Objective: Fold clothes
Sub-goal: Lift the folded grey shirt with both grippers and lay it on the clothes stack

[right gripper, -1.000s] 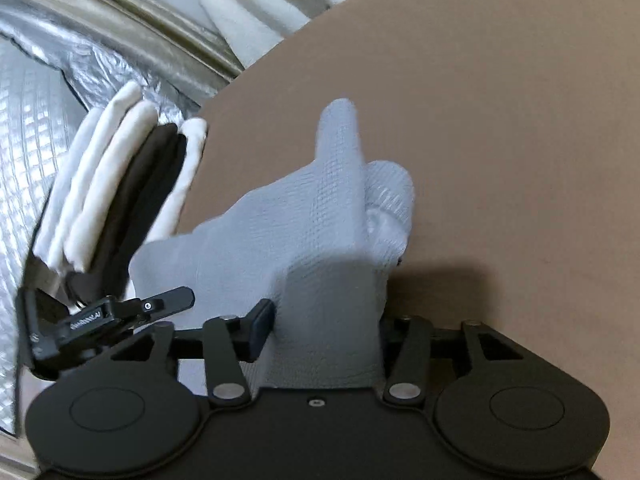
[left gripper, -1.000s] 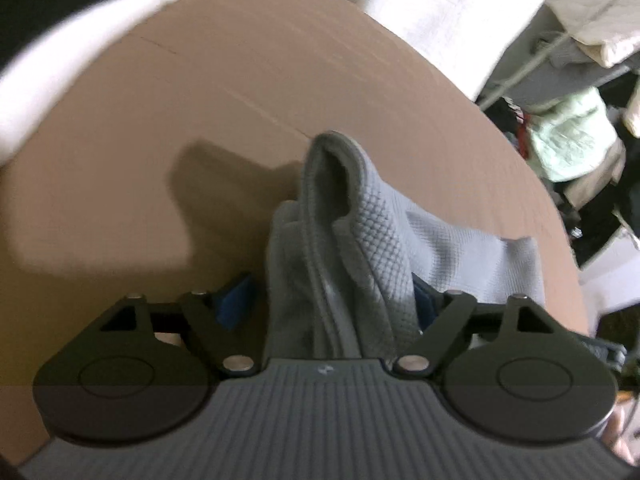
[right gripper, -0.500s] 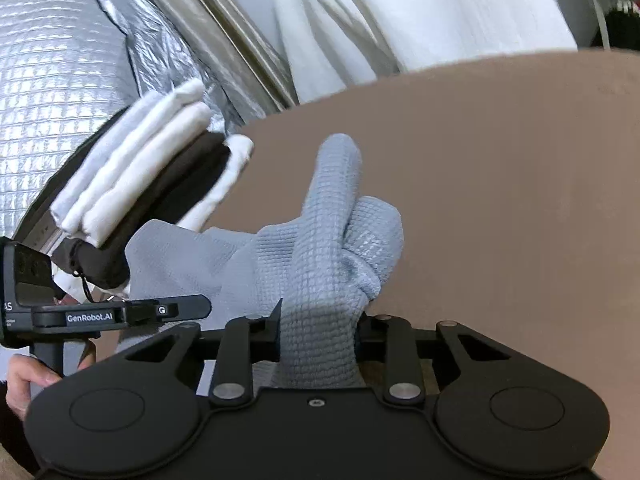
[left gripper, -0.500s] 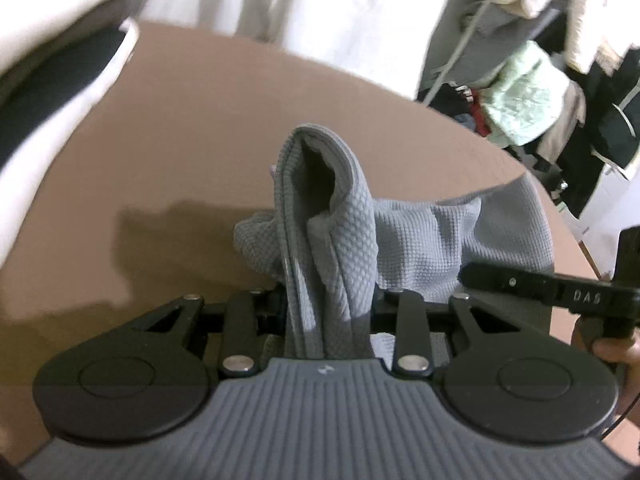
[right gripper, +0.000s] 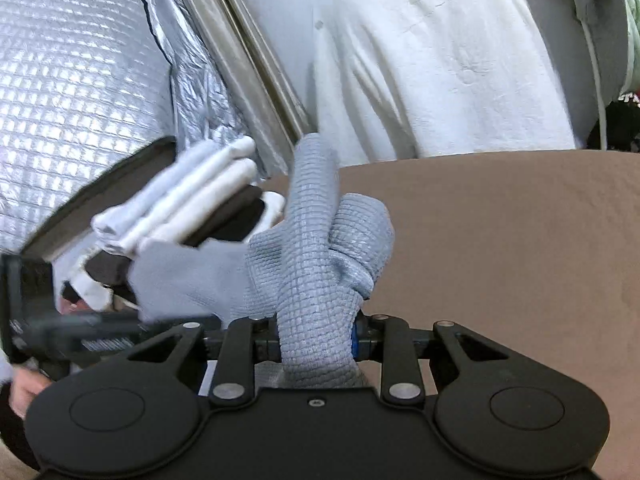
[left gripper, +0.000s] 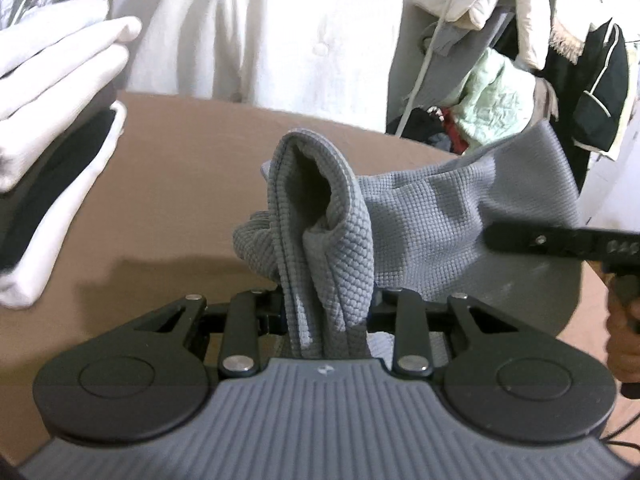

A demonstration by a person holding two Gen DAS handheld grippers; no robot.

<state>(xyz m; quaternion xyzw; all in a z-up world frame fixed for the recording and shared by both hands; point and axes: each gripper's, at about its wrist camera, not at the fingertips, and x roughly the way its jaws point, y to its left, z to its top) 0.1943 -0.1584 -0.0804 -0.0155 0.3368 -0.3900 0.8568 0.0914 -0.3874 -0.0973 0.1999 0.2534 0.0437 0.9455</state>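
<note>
Above the worktop (left gripper: 192, 152), both my jaws have clamped on bunched corners of the grey cloth (left gripper: 440, 216) and lifted it, ready for folding.

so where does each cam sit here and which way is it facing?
Left wrist: rides the left gripper, looking forward and somewhat down over the brown table; jaws clamp the grey garment. The right gripper and the hand holding it show at right.
Right wrist: rides the right gripper, facing the table and the hanging white cloth; jaws pinch the garment. The left gripper shows at left.
Shared: garment, table, folded stack.
</note>
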